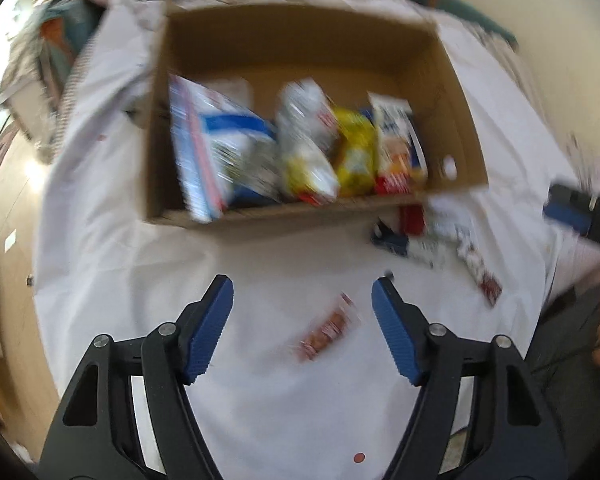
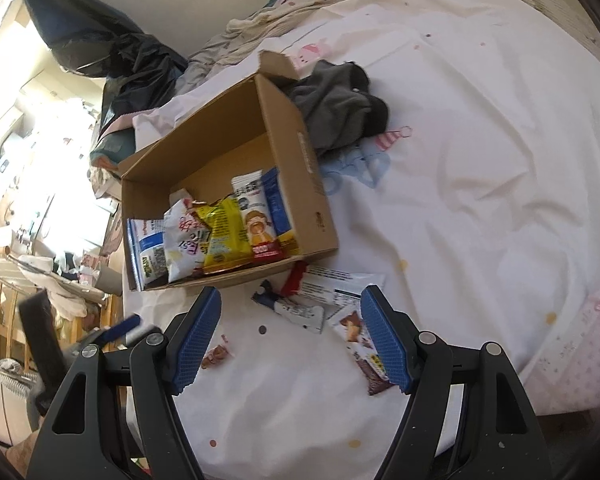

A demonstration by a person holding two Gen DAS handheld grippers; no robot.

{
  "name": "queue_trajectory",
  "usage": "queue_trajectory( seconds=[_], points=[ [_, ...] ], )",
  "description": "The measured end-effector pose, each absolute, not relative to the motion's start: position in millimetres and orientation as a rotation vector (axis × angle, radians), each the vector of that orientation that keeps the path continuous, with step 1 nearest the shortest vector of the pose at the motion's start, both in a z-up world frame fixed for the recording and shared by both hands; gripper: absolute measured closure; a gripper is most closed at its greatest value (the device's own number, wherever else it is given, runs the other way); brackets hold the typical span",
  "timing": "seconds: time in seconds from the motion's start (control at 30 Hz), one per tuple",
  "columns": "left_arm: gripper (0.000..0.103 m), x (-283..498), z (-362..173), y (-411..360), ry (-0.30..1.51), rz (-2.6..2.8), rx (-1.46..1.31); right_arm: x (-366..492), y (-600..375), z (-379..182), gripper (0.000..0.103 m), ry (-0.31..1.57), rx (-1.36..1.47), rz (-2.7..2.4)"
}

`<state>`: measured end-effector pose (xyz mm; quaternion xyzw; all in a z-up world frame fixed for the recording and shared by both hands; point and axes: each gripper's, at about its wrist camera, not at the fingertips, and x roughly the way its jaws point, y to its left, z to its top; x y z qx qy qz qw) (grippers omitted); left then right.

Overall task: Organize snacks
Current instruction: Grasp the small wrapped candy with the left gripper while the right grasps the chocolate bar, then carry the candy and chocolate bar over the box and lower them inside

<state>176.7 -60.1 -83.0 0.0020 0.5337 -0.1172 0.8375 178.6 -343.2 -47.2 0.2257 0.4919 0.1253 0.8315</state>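
We look down on a bed covered by a white sheet [image 2: 460, 160], where a cardboard box [image 2: 312, 184] stands open. Inside it we count about five snack packets standing in a row at the near wall: a blue and white pouch [image 2: 146, 248], a white bag [image 2: 184, 236] that reads "Easy Life", a yellow packet [image 2: 226, 236], a white packet with a cartoon child [image 2: 256, 216] and a red band with digits too small to read, and a blue-edged one [image 2: 276, 200] behind it.

Outside the box, on the sheet, we count four loose snacks: a small reddish sweet wrapper [image 2: 216, 354], a white and blue wrapper [image 2: 296, 310], a flat white packet [image 2: 340, 286] with fine print we cannot read, and a brown chocolate bar wrapper [image 2: 364, 344], partly hidden by one finger.

The left gripper [image 1: 302, 312] has its fingers spread, grasping nothing, with the reddish wrapper lying on the sheet between them; this view is badly blurred and no writing can be read. The right gripper [image 2: 290, 316] also has its fingers released and empty, above the loose snacks.

A grey garment [image 2: 336, 112] lies behind the box. Room clutter at the left edge is washed out by glare.
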Motion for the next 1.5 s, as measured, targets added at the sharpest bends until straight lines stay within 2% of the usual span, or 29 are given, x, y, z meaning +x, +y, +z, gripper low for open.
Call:
queue_trajectory(
  seconds=[0.2, 0.23, 0.27, 0.33, 0.47, 0.53, 0.57, 0.6, 0.73, 1.1, 1.5],
  points=[
    [0.054, 177, -134, -90, 1.291, -0.324, 0.142, 180, -351, -52, 0.028, 1.054, 0.502, 0.236],
    [0.062, 174, -141, -94, 1.315, -0.335, 0.157, 181, -351, -53, 0.028, 1.060, 0.498, 0.231],
    [0.090, 172, -146, -98, 1.339, -0.340, 0.193, 183, -350, -55, 0.028, 1.072, 0.487, 0.224],
    [0.090, 163, -146, -107, 1.334, -0.357, 0.279, 188, -344, -66, 0.028, 1.128, 0.419, 0.183],
    [0.090, 155, -122, -101, 1.308, -0.372, 0.161, 199, -313, -115, 0.028, 1.363, 0.184, 0.125],
    [0.090, 151, -110, -95, 1.295, -0.370, 0.091, 200, -291, -140, 0.037, 1.458, 0.026, 0.128],
    [0.090, 150, -105, -91, 1.290, -0.365, 0.056, 198, -280, -148, 0.059, 1.481, -0.061, 0.136],
    [0.090, 149, -101, -87, 1.282, -0.359, 0.037, 196, -272, -150, 0.086, 1.477, -0.113, 0.149],
    [0.090, 148, -95, -70, 1.254, -0.290, -0.008, 188, -262, -137, 0.086, 1.419, -0.124, 0.201],
    [0.090, 158, -94, -51, 1.247, -0.207, -0.023, 170, -266, -91, 0.086, 1.283, 0.072, 0.382],
    [0.090, 155, -94, -50, 1.211, -0.161, 0.010, 168, -235, -86, 0.086, 1.257, 0.061, 0.470]
  ],
)
